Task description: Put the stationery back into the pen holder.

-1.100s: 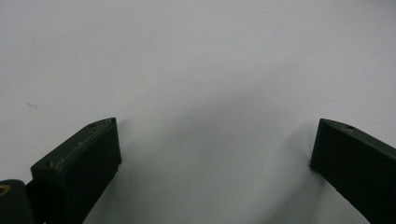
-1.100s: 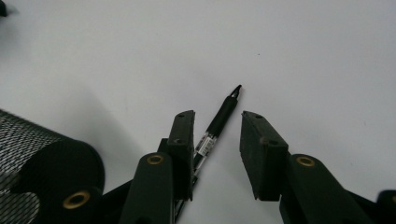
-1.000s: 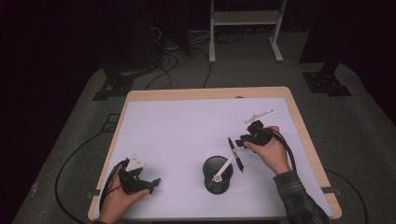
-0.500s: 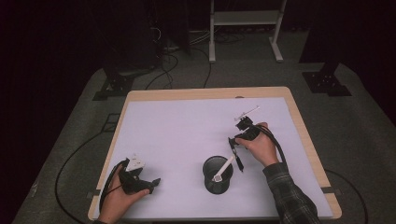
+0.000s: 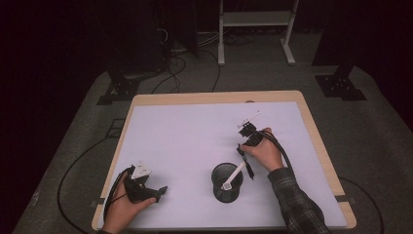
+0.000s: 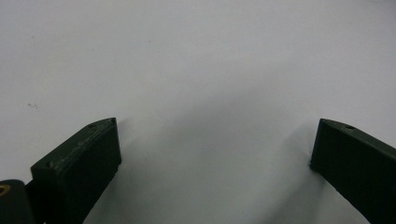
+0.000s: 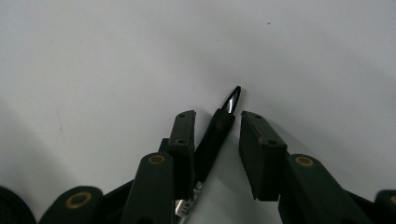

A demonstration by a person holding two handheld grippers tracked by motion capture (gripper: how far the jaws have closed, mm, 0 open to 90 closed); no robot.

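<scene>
Overhead: a person works at a white-topped table (image 5: 195,141) with a two-jaw tool in each hand.
Right gripper (image 7: 217,122): right of centre in the high view, its jaws partly parted with a black pen (image 7: 215,134) between them; the pen leans on one jaw, with a gap to the other, so I cannot tell whether it is truly pinched.
Pen: tip pointing away from the camera, low over the white surface, just beside the cup.
Cup: a black mesh pen cup (image 5: 227,183) stands near the front edge, with a white pen (image 5: 233,176) leaning inside.
Left gripper (image 6: 212,140): jaws spread wide over bare tabletop, holding nothing, near the front left corner.
Doing it well: probably the pen goes into the cup; close firmly on the barrel first, lift, tilt it upright, centre it over the rim, and avoid knocking the white pen.
Writing: no brand, label or text is readable anywhere.
</scene>
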